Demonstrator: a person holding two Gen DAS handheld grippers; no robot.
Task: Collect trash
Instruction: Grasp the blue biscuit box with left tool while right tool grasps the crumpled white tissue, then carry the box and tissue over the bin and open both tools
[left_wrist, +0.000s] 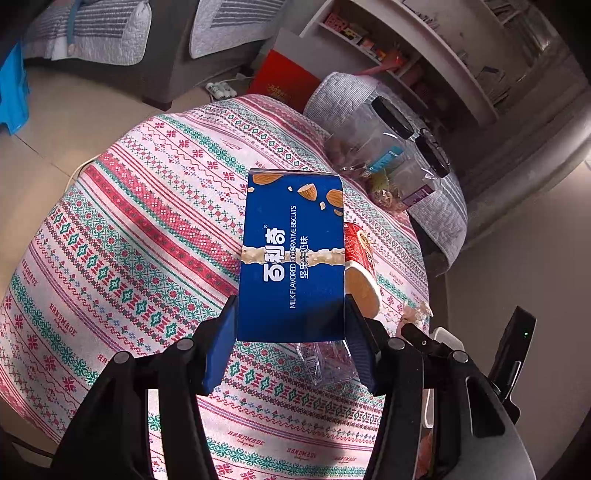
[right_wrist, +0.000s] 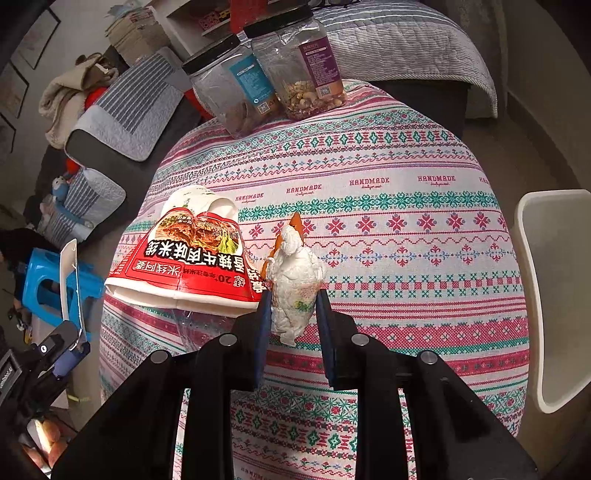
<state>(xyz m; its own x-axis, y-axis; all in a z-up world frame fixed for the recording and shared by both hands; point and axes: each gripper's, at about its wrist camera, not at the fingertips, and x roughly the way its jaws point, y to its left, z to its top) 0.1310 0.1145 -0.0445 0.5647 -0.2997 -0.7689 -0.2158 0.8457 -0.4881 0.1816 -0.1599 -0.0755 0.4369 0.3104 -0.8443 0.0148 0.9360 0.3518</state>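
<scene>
Worktop (right_wrist: 406, 155) under a red, green and white patterned cloth. Left hand-held gripper (left_wrist: 291, 325): pads pinching the lower end of a blue biscuit box (left_wrist: 293, 254), held clear above the cloth. Right hand-held gripper (right_wrist: 293, 314): pads pressed against a crumpled white wad of tissue (right_wrist: 295, 280) with an orange scrap showing at its top, lifted off the cloth. Red-and-white paper noodle cup (right_wrist: 184, 254): lying on its side on the worktop, just beside the tissue wad. Clear plastic wrapper (left_wrist: 325, 362): flat on the cloth below the box. Two clear jars with black lids (right_wrist: 266, 70): standing together at the far edge. White chair (right_wrist: 550, 295): at the worktop's right side.
</scene>
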